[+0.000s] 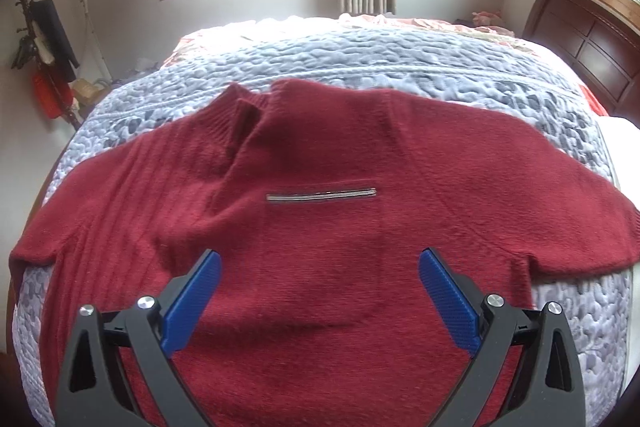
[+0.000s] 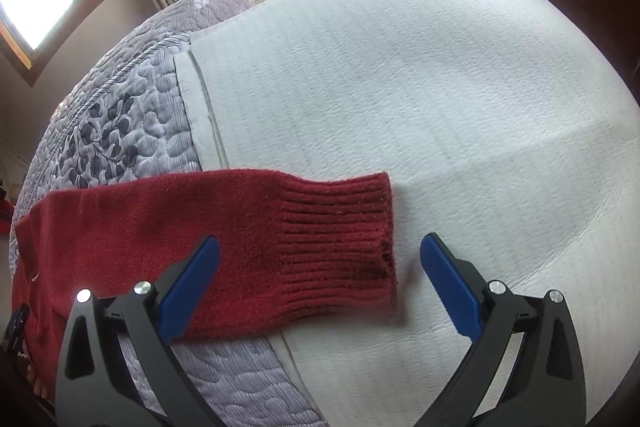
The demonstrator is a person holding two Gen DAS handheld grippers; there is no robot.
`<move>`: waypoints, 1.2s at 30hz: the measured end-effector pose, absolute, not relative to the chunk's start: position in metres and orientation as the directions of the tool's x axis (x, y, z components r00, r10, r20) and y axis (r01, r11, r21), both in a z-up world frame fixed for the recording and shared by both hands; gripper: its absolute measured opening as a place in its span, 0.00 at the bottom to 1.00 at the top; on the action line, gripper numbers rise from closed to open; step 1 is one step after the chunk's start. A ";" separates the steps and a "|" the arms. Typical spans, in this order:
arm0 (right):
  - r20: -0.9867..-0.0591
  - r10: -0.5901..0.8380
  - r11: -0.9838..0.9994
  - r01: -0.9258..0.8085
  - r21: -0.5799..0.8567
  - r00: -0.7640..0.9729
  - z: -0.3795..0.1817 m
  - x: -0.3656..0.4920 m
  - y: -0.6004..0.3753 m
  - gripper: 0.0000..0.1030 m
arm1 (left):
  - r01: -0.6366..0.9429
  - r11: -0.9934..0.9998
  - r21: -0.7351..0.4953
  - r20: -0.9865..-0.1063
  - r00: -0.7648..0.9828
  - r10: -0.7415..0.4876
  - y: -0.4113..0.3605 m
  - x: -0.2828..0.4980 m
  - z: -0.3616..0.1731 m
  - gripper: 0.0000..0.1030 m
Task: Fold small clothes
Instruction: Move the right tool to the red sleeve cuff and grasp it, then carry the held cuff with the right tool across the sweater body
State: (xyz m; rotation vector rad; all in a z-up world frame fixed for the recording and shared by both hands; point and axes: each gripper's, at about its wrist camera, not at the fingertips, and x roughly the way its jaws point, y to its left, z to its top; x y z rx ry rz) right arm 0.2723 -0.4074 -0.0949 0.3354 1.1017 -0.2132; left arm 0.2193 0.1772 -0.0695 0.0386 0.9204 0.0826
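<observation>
Left gripper (image 1: 319, 259), jaws spread wide and empty, hangs over the red sweater (image 1: 320, 227) lying flat mid-frame on the grey quilt (image 1: 360, 51). Right gripper (image 2: 320, 247), likewise spread and empty, straddles the ribbed cuff (image 2: 340, 243). No legible writing.

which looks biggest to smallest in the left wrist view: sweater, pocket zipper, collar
1. sweater, spread over most of the quilt
2. collar, standing ribbed at the neck
3. zipper, a thin silver strip

The collar lies farther from the camera, so its lead over the zipper is understated.
</observation>
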 end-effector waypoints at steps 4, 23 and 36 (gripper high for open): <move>-0.901 -0.044 0.952 0.291 0.093 0.432 -0.100 0.278 -0.391 0.89 | -0.064 0.996 0.064 -0.808 0.582 0.089 0.186 0.224 -0.076 0.96; -0.817 0.014 0.983 0.143 0.118 0.577 -0.030 0.250 -0.313 0.09 | -0.186 0.980 0.070 -0.812 0.560 0.164 0.272 0.214 -0.081 0.96; -0.745 0.354 0.922 -0.345 0.176 0.566 0.007 0.275 -0.054 0.08 | -0.218 0.976 -0.012 -0.818 0.563 0.116 0.344 0.211 -0.068 0.96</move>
